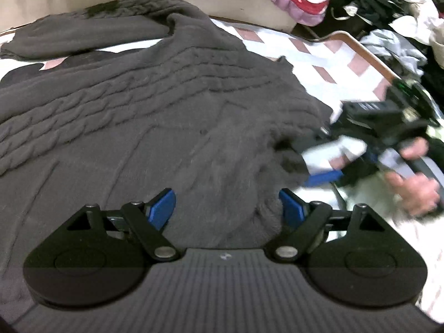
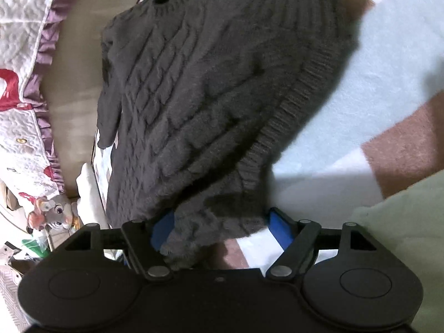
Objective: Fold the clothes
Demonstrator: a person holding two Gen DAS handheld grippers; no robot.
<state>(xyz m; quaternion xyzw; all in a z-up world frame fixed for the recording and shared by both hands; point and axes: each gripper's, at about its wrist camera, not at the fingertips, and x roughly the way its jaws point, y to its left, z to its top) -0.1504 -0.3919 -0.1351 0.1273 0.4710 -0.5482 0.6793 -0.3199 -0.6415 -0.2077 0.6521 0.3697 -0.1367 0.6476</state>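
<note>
A: Both grippers stand released: left gripper over the sweater, right gripper around its corner.

B: The sweater lies flat on the bed. Pinch the hem evenly, then fold toward the far edge.

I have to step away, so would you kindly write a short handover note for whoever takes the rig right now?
Left tongs: open, over the near part of the dark grey cable-knit sweater, gripping nothing.
Right tongs: open, with the sweater's ribbed hem corner lying loose between the jaws.
Sweater lies mostly spread on the checked bed cover, one sleeve stretched out.
Done: laid out.
Left: all folds.
</note>
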